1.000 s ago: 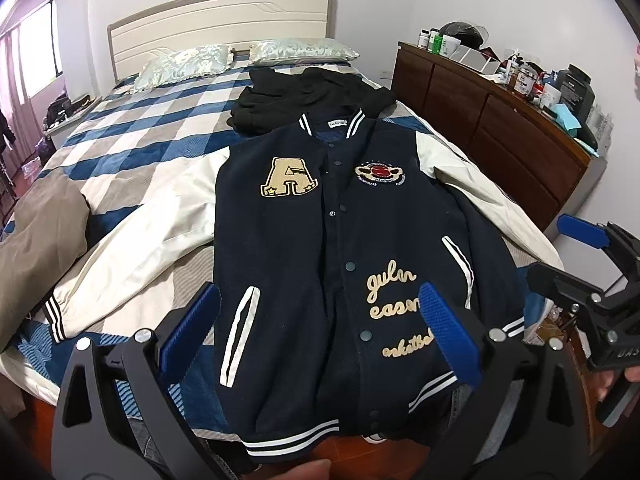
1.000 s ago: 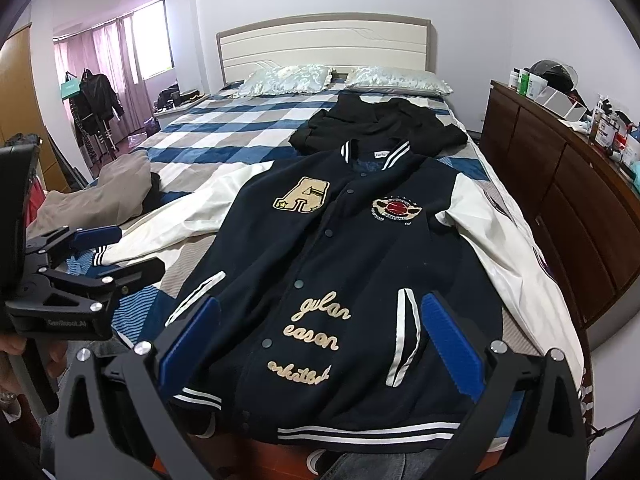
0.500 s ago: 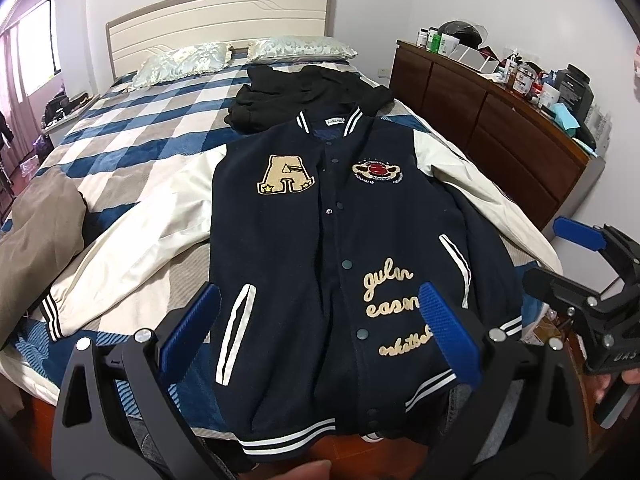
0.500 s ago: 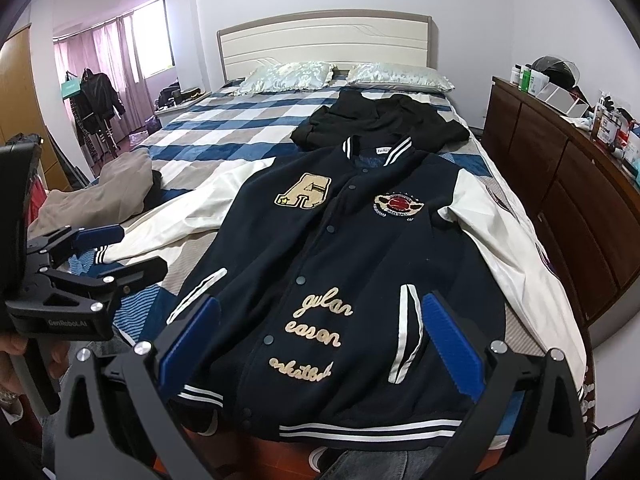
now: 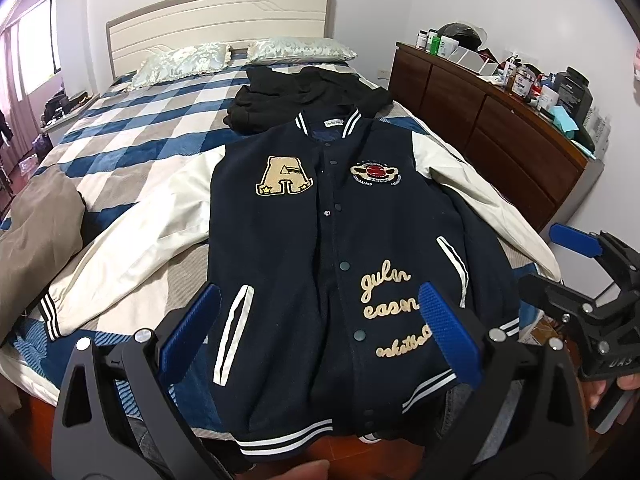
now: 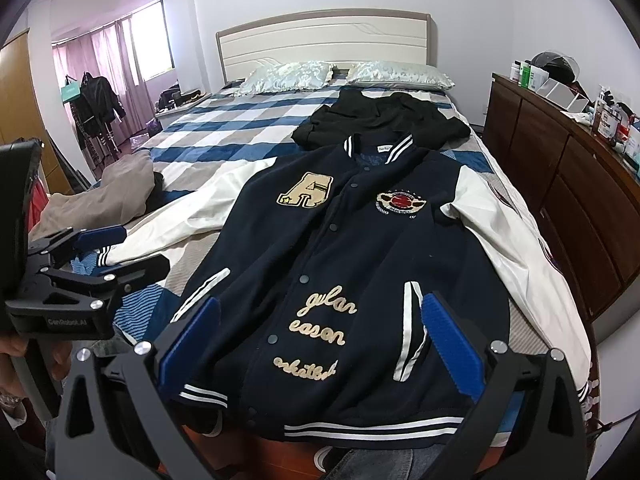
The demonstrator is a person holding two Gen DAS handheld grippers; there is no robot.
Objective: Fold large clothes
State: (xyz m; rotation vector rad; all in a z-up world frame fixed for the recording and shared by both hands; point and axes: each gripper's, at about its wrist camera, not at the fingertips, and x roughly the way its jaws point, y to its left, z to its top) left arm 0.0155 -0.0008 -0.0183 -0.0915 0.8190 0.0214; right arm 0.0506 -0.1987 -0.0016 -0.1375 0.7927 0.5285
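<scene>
Bed with blue, white and grey checked cover (image 5: pixel 120 128) fills most of both views, pale headboard at the far end, dark wooden dresser (image 5: pixel 480 120) along its right side with bottles and boxes on top.

Navy varsity jacket with cream sleeves (image 5: pixel 320 248) lies flat, front up, on the near half of the bed, collar toward the headboard, striped hem at the foot edge and hanging slightly over it. Snaps closed down the front. Both sleeves spread outward; one cuff reaches the near left corner of the bed, the other sleeve runs along the dresser-side edge.

Black garment (image 5: pixel 304 96) bunched just beyond the jacket collar, touching it. Crumpled brown-grey cloth (image 5: pixel 36 220) at the bed's left edge, apart from the jacket. Two pale patterned pillows (image 5: pixel 240 56) against the headboard.

Left gripper (image 5: pixel 316 332): blue pads spread wide, nothing between them, hovering over the jacket hem. Right gripper (image 6: pixel 320 344): likewise spread and empty, above the lower jacket front. Neither touches fabric.
</scene>
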